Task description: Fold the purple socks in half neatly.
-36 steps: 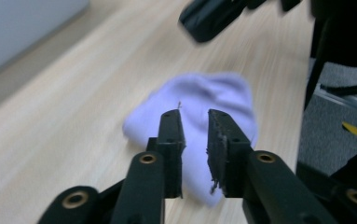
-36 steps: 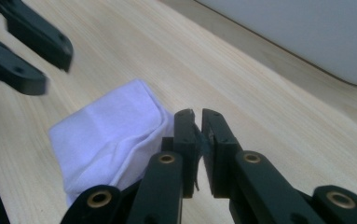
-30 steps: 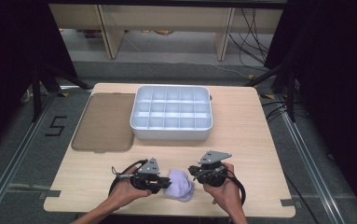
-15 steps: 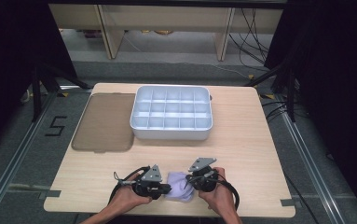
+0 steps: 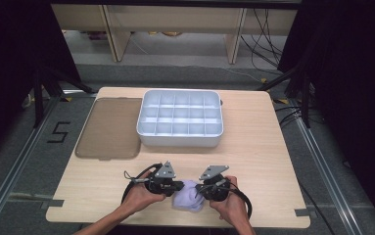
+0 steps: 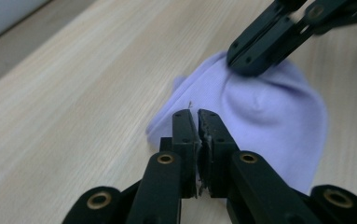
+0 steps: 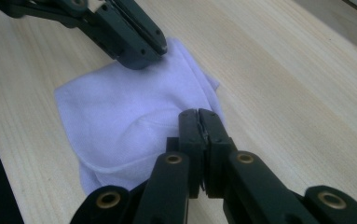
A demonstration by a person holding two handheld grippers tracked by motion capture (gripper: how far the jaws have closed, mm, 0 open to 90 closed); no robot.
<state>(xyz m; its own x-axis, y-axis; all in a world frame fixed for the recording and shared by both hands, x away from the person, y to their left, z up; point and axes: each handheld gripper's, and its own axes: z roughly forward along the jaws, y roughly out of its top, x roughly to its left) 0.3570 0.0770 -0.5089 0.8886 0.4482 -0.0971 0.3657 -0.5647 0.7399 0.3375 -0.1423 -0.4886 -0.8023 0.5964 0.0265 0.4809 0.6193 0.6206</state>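
A small lavender cloth (image 5: 187,200) lies bunched near the table's front edge, between my two grippers. My left gripper (image 5: 179,187) comes at it from the left. In the left gripper view its jaws (image 6: 195,113) are shut, pinching the cloth's (image 6: 269,116) near edge. My right gripper (image 5: 199,192) meets the cloth from the right. Seen in the right gripper view, it (image 7: 198,112) is shut on a puckered fold of the cloth (image 7: 120,107). Each view also shows the other gripper's shut tips on the cloth's far edge: the right gripper (image 6: 241,63) and the left gripper (image 7: 155,51).
A white tray (image 5: 180,142) divided into several compartments stands at the middle back of the wooden table (image 5: 263,156). A flat brown translucent lid (image 5: 109,127) lies to its left. Cables trail from both grippers by the front edge.
Both grippers have drawn a little closer together at the cloth, and their jaws have shut on it. The cloth is now more bunched between them.
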